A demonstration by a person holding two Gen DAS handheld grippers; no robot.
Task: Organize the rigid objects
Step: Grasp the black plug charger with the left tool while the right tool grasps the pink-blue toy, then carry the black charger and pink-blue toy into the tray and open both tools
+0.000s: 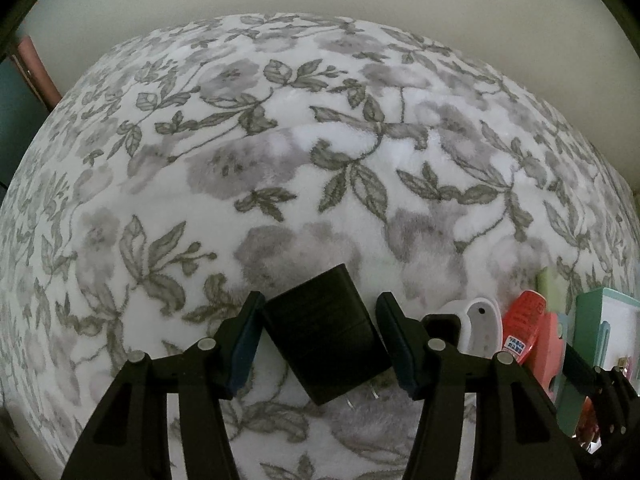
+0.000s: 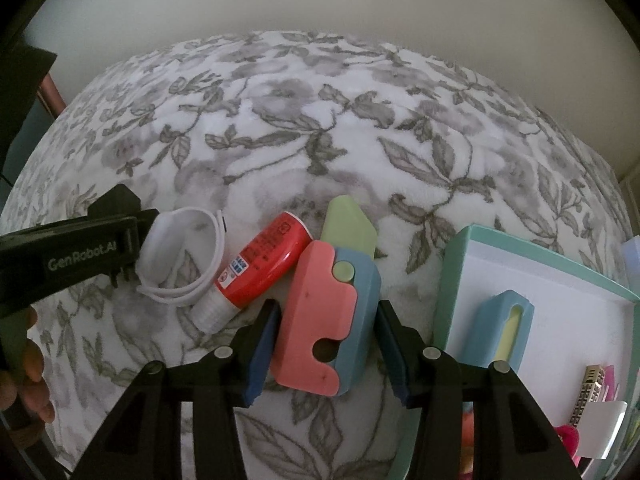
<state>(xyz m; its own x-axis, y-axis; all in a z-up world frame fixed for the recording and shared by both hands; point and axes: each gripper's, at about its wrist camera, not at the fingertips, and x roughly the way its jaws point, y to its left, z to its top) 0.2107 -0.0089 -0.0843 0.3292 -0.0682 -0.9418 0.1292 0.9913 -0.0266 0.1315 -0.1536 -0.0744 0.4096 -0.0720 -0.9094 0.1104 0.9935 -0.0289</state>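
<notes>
two grippers point steeply down at a floral fleece blanket point(image 1: 320, 128) spread over a soft surface, likely a bed.

the left gripper point(image 1: 318, 344) straddles a black plug adapter point(image 1: 322, 332) lying on the blanket, metal prongs toward the camera. its left pad looks to touch the adapter's side; a narrow gap shows at the right pad, so the jaws read as part open, not yet clamped.

the right gripper point(image 2: 328, 344) straddles a pink and blue toy knife point(image 2: 324, 320) with a pale green blade, lying tilted. both pads sit at or just beside its sides; i cannot tell whether they press.

risks, as a judgement: the adapter lies skewed between the pads, so closing could twist it or squeeze it out. the plush blanket gives under pressure, and a fingertip could snag the pile. the toy knife touches a red tube point(image 2: 256, 272), so lifting it may drag the tube. a coiled white cable point(image 2: 180, 256) lies just beside the left gripper's body and could catch on it.

open room: the far blanket is bare in both views. to the right, a teal-rimmed tray point(image 2: 452, 280) holding a blue and yellow toy point(image 2: 500, 328) sits near the right gripper; its raised rim must be cleared. the two grippers are close together.
</notes>
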